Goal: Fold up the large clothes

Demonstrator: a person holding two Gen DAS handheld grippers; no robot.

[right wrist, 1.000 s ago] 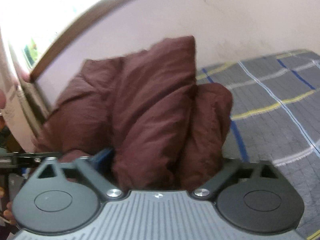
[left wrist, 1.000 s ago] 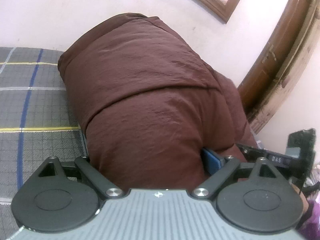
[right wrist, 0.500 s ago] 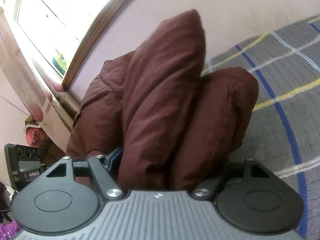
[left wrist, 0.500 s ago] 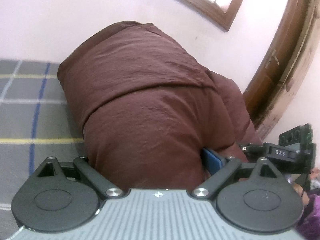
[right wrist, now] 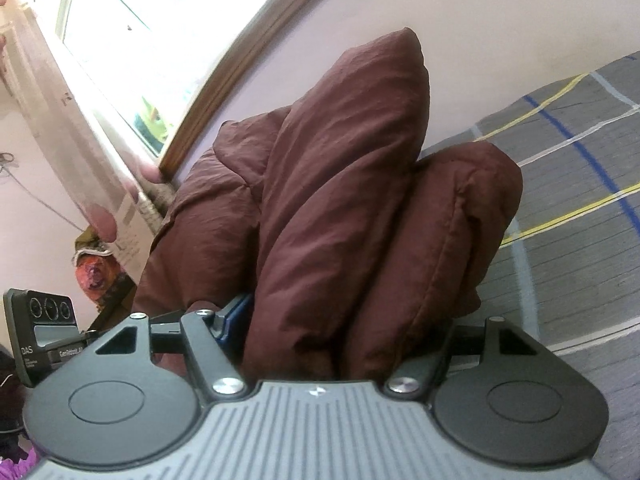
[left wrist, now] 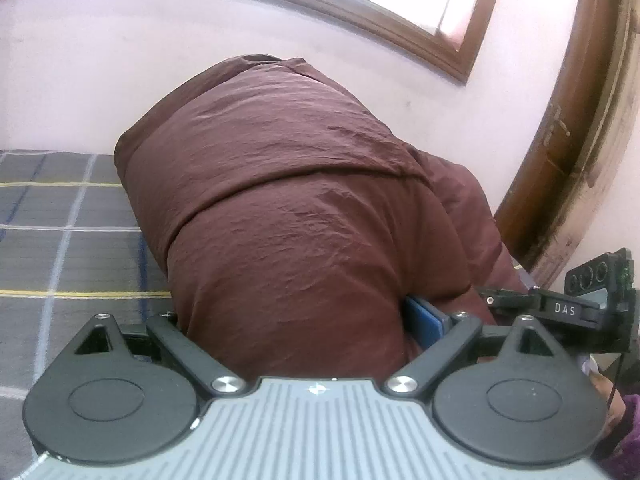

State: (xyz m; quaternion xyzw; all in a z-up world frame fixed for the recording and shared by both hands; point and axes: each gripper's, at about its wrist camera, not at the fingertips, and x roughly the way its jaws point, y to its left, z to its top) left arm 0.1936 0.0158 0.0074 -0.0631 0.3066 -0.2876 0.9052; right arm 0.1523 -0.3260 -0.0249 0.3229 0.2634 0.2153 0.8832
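A bulky dark brown padded garment is folded into thick layers and fills the middle of both views. My left gripper is shut on one end of the bundle; only a blue pad shows beside the cloth. My right gripper is shut on the other end, with a blue pad at its left. The bundle is held up above the bed. The other gripper shows in each view: the right one in the left wrist view, the left one in the right wrist view.
A grey checked bedsheet with blue, yellow and white lines lies below, also in the right wrist view. A pale wall, a wooden window frame and a wooden door frame stand behind. A bright window is at the left.
Both grippers have lifted and tilted upward with the folded garment. More wall and window shows and less bed. The grip on the cloth has not changed.
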